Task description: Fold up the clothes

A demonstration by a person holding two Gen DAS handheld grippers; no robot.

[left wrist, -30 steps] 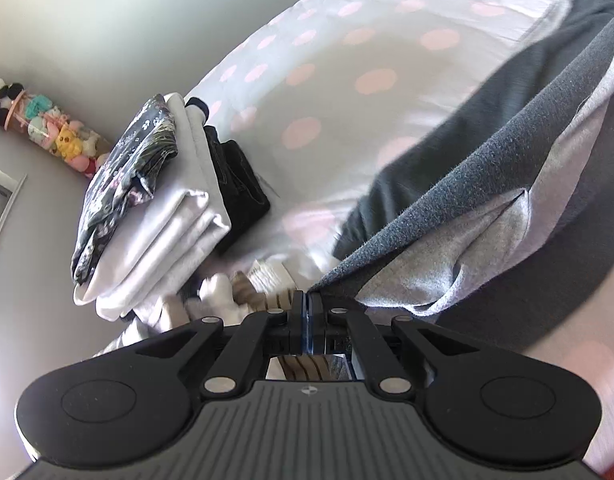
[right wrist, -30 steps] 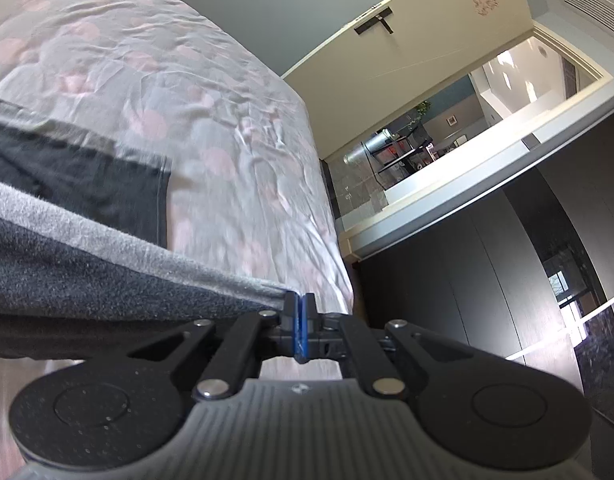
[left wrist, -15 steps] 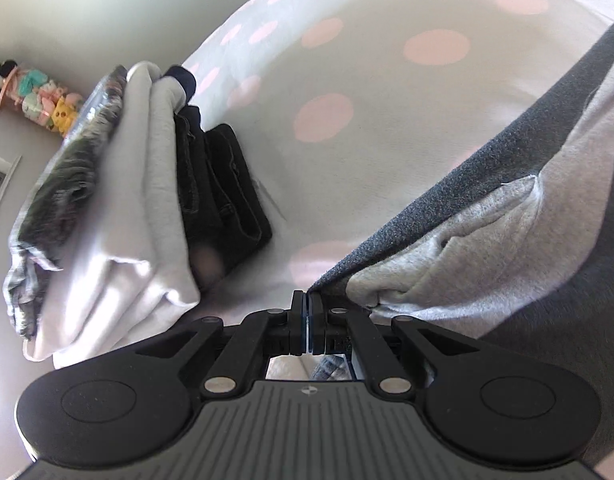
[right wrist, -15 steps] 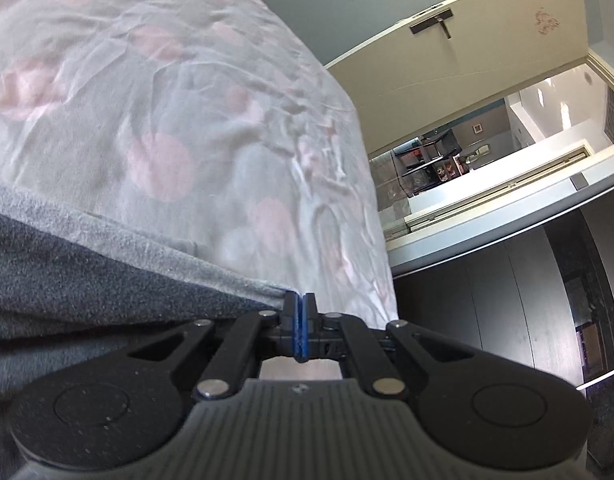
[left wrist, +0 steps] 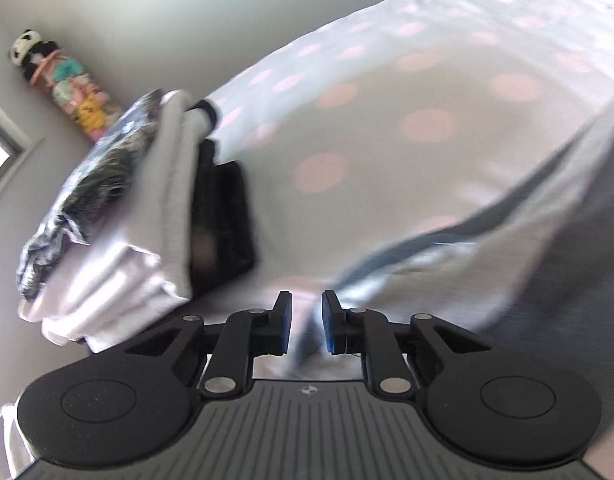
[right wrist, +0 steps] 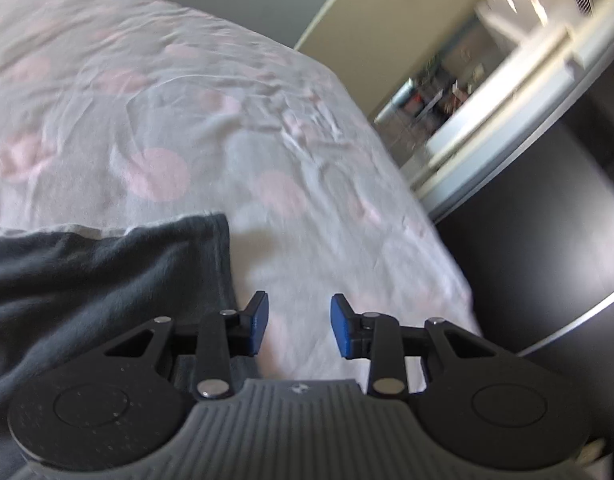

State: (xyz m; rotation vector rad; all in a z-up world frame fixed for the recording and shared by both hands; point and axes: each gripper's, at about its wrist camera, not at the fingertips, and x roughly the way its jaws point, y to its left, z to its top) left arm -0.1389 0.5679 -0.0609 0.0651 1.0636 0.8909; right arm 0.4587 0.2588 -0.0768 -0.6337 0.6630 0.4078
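Note:
A grey garment (left wrist: 527, 216) with a lighter inner side lies on the polka-dot bed sheet (left wrist: 387, 92) at the right of the left wrist view. My left gripper (left wrist: 306, 312) is open, its jaws a little apart, just left of the garment's edge. In the right wrist view the garment's dark grey corner (right wrist: 107, 280) lies flat at the lower left. My right gripper (right wrist: 299, 320) is open and empty, just right of that corner, above the sheet (right wrist: 187, 100).
A stack of folded clothes (left wrist: 139, 216), white, dark and patterned, stands at the left on the bed. Small toys (left wrist: 63, 76) sit against the wall behind it. The bed's right edge (right wrist: 439, 240) drops off beside dark cabinets (right wrist: 547, 240) and an open doorway (right wrist: 467, 80).
Both grippers were shut on the grey garment's edge and have now opened and let it go. The garment has come down flat on the bed.

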